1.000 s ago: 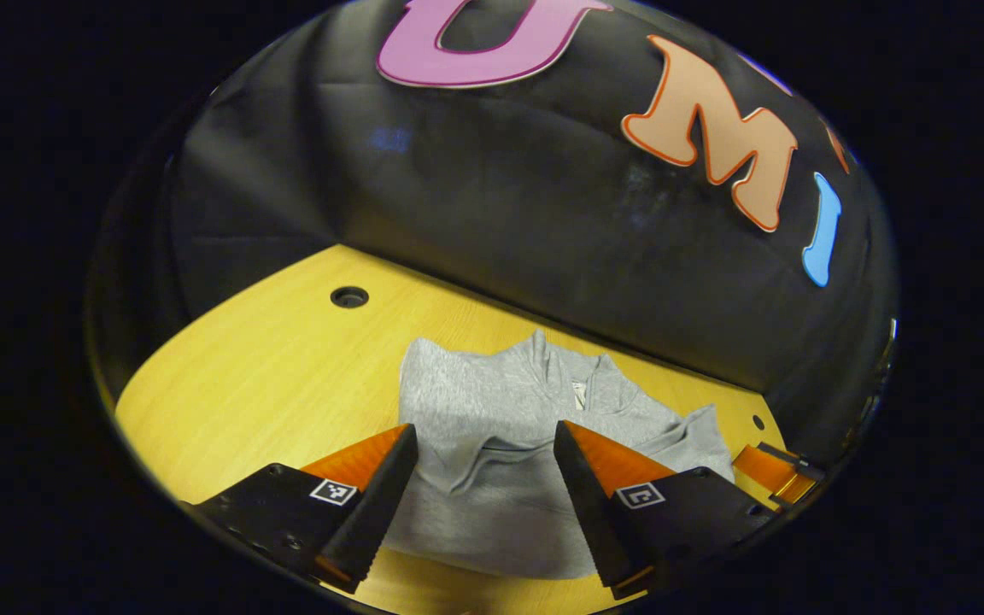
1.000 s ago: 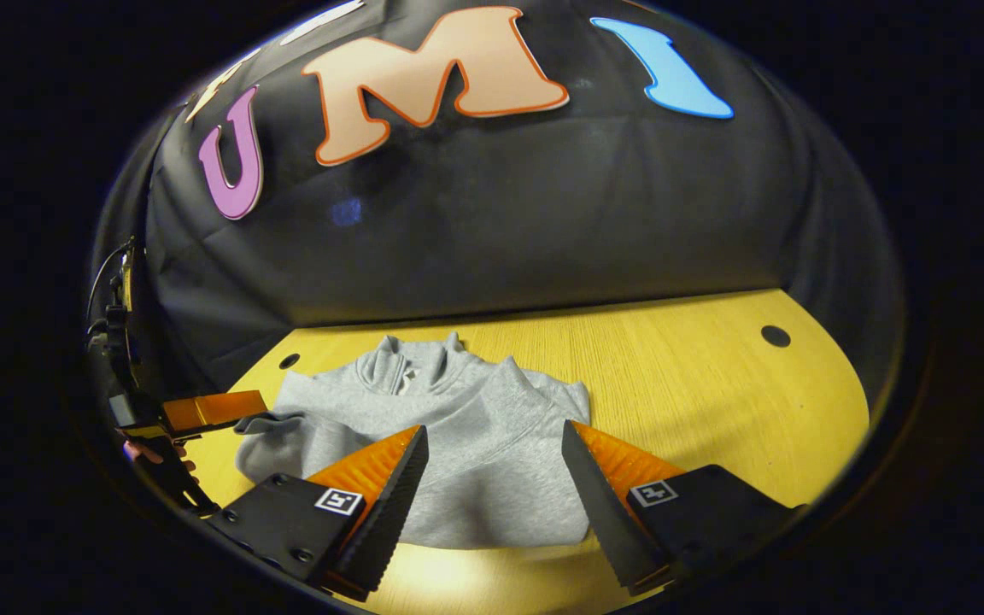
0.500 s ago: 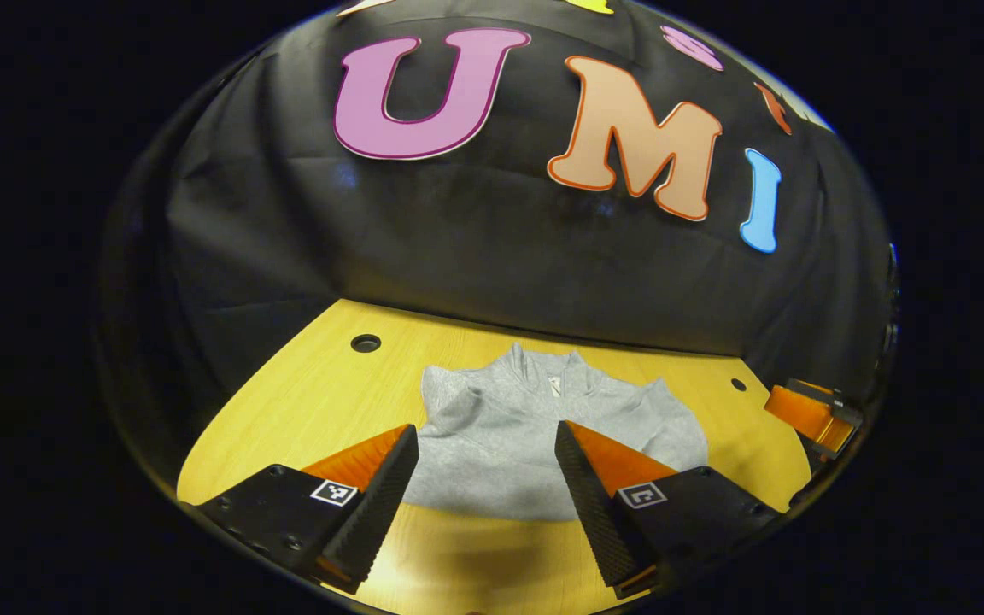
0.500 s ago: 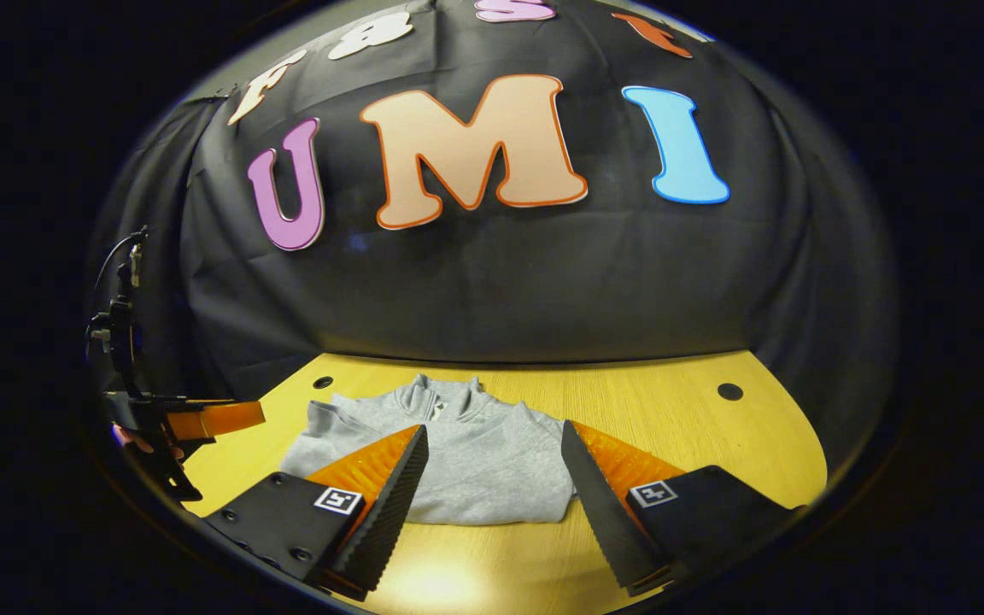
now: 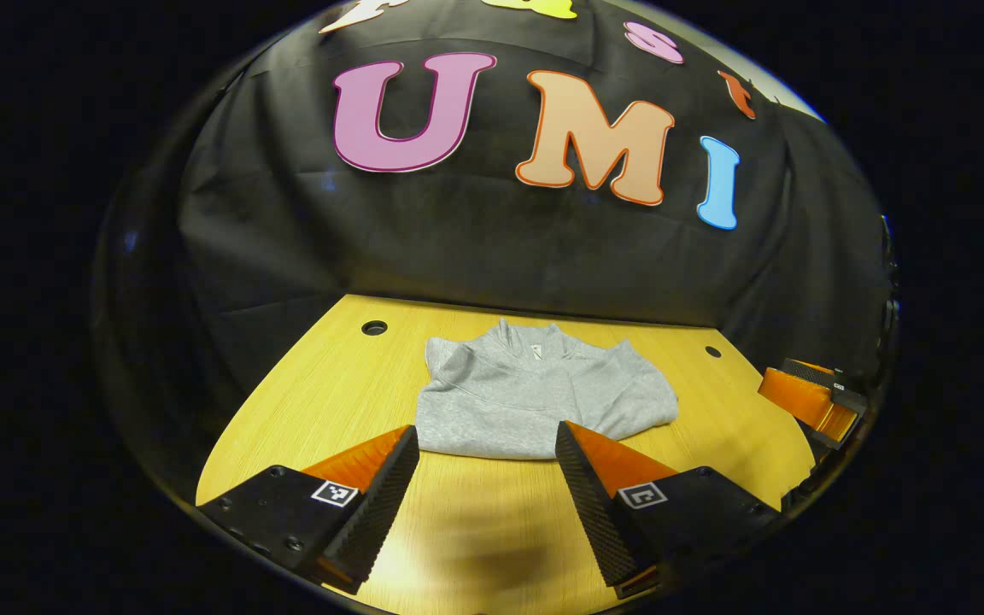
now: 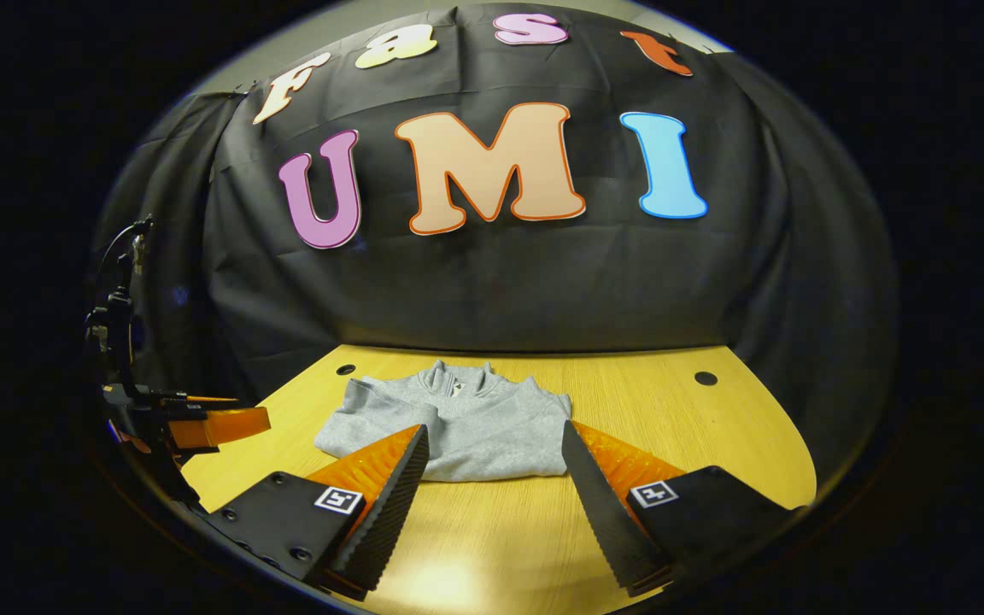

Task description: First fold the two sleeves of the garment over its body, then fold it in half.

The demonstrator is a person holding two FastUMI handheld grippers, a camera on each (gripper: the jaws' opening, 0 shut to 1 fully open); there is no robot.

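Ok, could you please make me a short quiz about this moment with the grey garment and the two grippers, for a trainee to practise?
1. True or false: the left gripper is shut on the grey garment.
2. Which part of the garment points toward the booth's back wall? A) the collar B) the folded edge C) a loose sleeve
3. Fill in: the garment lies in a compact fold on the ______ table.

Key:
1. False. Its jaws stand wide apart, with nothing between them; the right gripper stands open and empty too.
2. A. The collar is at the far side.
3. Wooden (yellow).
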